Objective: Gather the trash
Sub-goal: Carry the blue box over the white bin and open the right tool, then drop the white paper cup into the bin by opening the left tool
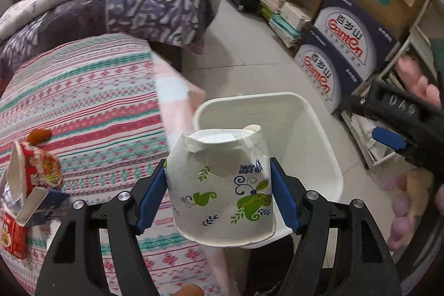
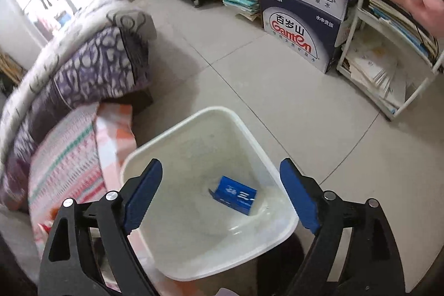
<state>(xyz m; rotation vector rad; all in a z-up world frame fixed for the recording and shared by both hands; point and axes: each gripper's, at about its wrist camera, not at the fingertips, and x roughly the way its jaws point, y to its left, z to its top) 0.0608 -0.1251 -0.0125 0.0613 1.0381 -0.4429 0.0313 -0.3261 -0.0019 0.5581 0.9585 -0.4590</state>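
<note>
Clamped between the blue pads of the left gripper [image 1: 218, 194], a crumpled paper cup [image 1: 222, 185] sat upside down over the near rim of the white bin [image 1: 319, 129] beside the bed [image 1: 83, 101]. Over the same bin, the right gripper [image 2: 221, 194] hung with jaws wide and empty; a blue box [image 2: 236, 196] lay inside.
</note>
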